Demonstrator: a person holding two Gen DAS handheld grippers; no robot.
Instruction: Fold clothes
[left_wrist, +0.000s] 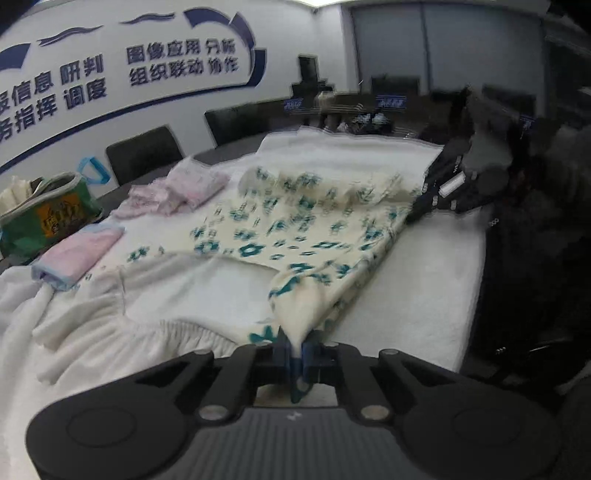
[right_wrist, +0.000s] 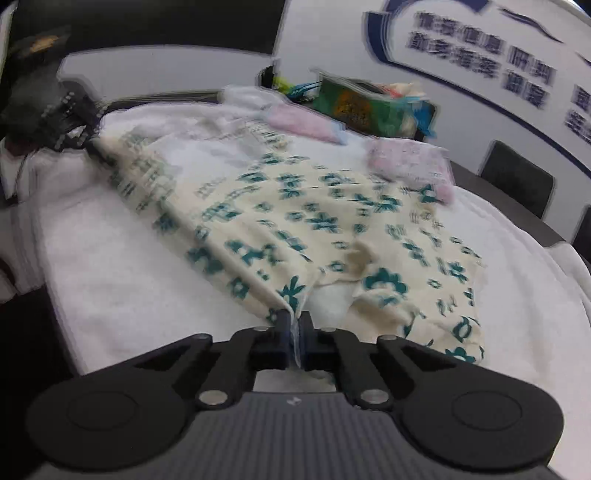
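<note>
A cream garment with a teal flower print (left_wrist: 295, 221) lies spread on the white towel-covered table (left_wrist: 424, 266). My left gripper (left_wrist: 295, 343) is shut on one corner of it, the cloth bunched between the blue pads. My right gripper (right_wrist: 294, 325) is shut on another corner of the same garment (right_wrist: 303, 221). In the left wrist view the right gripper (left_wrist: 421, 210) shows at the garment's far right edge. In the right wrist view the left gripper (right_wrist: 88, 142) shows at its far left edge. The garment is lifted slightly and stretched between them.
Folded pink clothes (left_wrist: 79, 254) and a crumpled pale pink garment (left_wrist: 177, 192) lie at the table's left. A green bag (left_wrist: 48, 214) stands beyond them. Black chairs (left_wrist: 144, 151) line the far side. A person's dark clothing (left_wrist: 535, 240) is at the right.
</note>
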